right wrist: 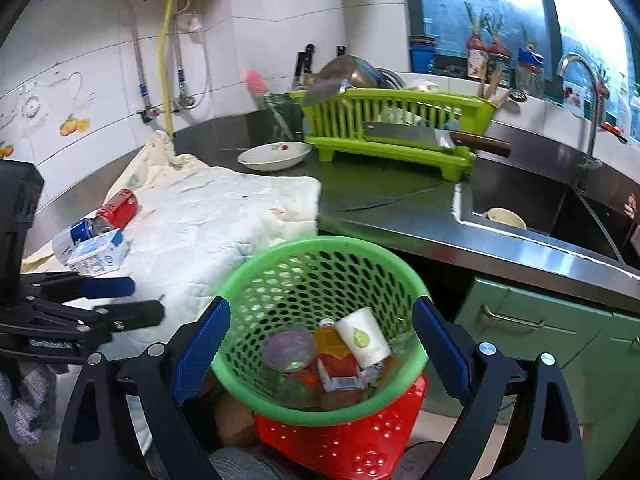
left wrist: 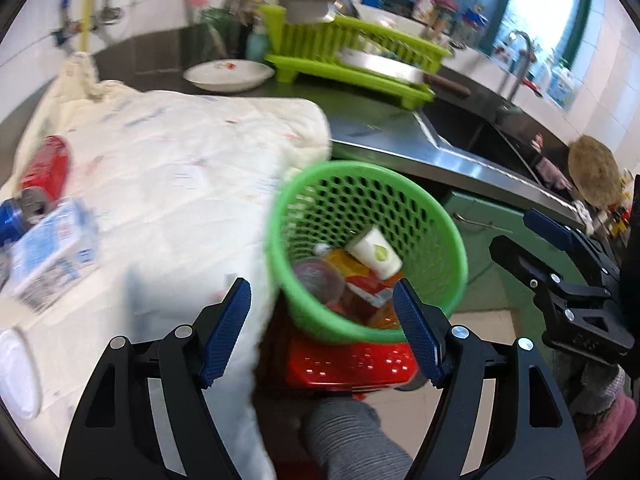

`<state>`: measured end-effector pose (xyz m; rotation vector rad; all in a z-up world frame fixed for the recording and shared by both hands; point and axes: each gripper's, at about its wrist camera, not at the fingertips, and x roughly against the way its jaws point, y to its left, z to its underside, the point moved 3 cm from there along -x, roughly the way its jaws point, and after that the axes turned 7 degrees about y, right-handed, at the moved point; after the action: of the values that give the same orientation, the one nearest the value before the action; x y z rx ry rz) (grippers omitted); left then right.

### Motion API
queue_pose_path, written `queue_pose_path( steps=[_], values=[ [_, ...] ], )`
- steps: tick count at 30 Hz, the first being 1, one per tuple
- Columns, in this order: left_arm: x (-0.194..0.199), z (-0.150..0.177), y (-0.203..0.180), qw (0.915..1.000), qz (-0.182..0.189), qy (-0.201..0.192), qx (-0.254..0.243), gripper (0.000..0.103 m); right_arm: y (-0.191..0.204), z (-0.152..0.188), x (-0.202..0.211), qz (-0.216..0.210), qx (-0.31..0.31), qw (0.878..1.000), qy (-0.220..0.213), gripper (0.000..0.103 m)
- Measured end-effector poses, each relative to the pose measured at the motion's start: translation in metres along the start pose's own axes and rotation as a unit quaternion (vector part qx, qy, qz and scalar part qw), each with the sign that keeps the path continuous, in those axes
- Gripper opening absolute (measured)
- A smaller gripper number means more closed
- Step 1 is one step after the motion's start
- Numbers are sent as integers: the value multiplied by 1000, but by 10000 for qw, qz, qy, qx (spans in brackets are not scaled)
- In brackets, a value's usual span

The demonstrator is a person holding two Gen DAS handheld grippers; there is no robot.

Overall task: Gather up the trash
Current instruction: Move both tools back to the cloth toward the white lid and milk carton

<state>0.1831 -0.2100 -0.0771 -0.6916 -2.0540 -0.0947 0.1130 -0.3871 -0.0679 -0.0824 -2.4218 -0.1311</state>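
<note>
A green mesh trash basket [left wrist: 440, 216] [right wrist: 312, 264] stands on a red stool [right wrist: 360, 436] beside the counter. It holds a white paper cup [right wrist: 362, 336], a clear plastic cup [right wrist: 289, 350] and an orange bottle [right wrist: 332, 340]. On the white cloth [right wrist: 224, 216] lie a red can [right wrist: 120, 208] [left wrist: 46, 168], a blue can [right wrist: 78, 232] and a blue-white carton [right wrist: 98, 258] [left wrist: 52, 248]. My left gripper [left wrist: 322, 328] is open and empty, above the cloth edge and basket. My right gripper [right wrist: 320, 356] is open and empty over the basket.
A lime dish rack [right wrist: 400, 120] with a cleaver [right wrist: 408, 136] and a white bowl [right wrist: 274, 156] sit at the back. The sink [right wrist: 540, 208] and tap [right wrist: 580, 80] are to the right. Green cabinet doors [right wrist: 540, 328] are below the counter.
</note>
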Motion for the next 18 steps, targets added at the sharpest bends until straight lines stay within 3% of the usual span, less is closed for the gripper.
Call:
queue_pose_path(
  steps=[8,14,18],
  values=[
    [51,26,71,9959,-704,-310,474,76,49,-8,-7,-351,282,9990,15,90],
    [80,51,133,9871,-1306,-413,828,89,90,-15,-13,-642,570,9963,30,90],
    [94,71,174,9815,-1620,-376,953,91,113,-19,-17,-831,713,9940,54,90]
  ],
)
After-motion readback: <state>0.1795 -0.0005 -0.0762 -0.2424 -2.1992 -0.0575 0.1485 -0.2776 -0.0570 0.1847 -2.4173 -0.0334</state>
